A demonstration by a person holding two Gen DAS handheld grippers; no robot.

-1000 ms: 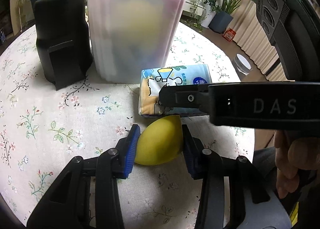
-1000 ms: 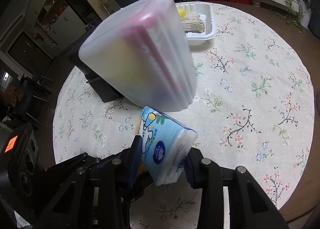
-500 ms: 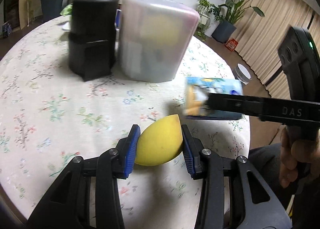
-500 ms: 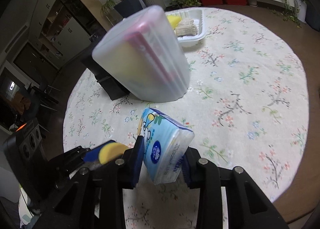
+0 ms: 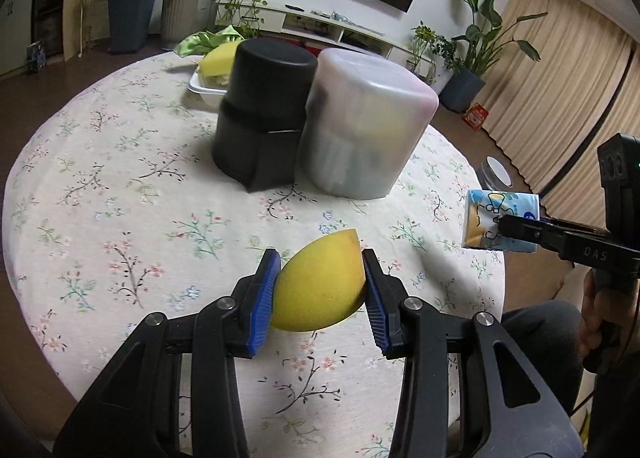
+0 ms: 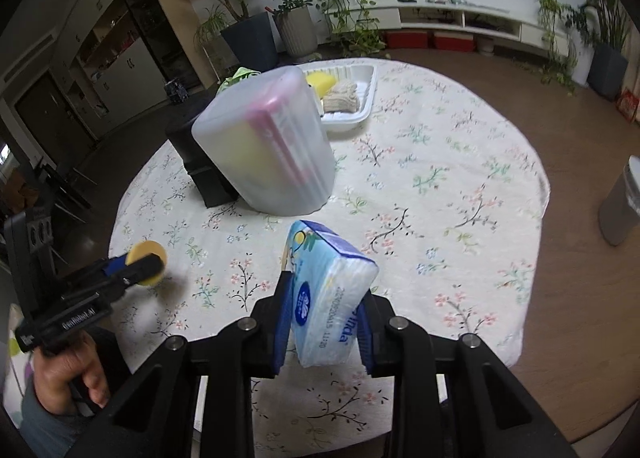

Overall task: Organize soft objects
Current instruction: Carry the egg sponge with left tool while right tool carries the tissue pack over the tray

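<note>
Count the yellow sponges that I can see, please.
2: an egg-shaped yellow sponge in the left hand-held gripper, a square sponge in the white tray. Others may be hidden.

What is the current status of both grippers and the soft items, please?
Left gripper shut on yellow sponge. Right gripper shut on tissue pack. Both lifted above the table; nothing in the way.

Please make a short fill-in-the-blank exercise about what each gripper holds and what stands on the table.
1. The left gripper is shut on a ____ sponge.
2. The right gripper holds a pack of ____.
3. Beside the translucent container stands a ____ container.
4. The white tray lies ____ the translucent container.

Missing words: yellow; tissues; black; behind
</note>
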